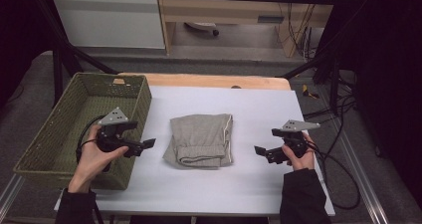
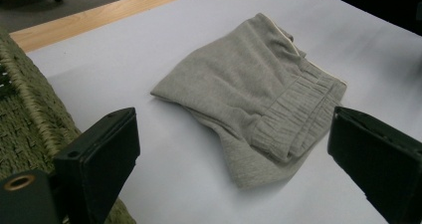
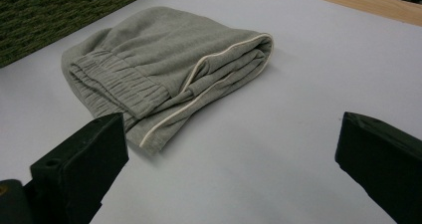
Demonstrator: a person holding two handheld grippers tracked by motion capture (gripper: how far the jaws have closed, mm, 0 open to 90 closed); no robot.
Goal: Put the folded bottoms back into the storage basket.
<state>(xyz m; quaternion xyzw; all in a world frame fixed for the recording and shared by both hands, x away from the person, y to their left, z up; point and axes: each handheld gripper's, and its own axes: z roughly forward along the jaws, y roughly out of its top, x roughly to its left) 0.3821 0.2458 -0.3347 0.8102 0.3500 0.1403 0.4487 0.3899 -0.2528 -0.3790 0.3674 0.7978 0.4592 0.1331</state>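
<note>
A folded grey garment with a ribbed waistband and pale piping lies in the middle of the white table top. My left gripper hovers just left of it, beside the basket, jaws wide apart and empty. My right gripper hovers to the garment's right, also open and empty. The left gripper view has the garment ahead between the spread jaws. Seen from the right gripper view, the garment lies ahead and to the left, piping edge toward me.
A green woven basket stands at the table's left edge, close by my left hand. A wooden strip runs along the table's far side. Cables trail off the right edge.
</note>
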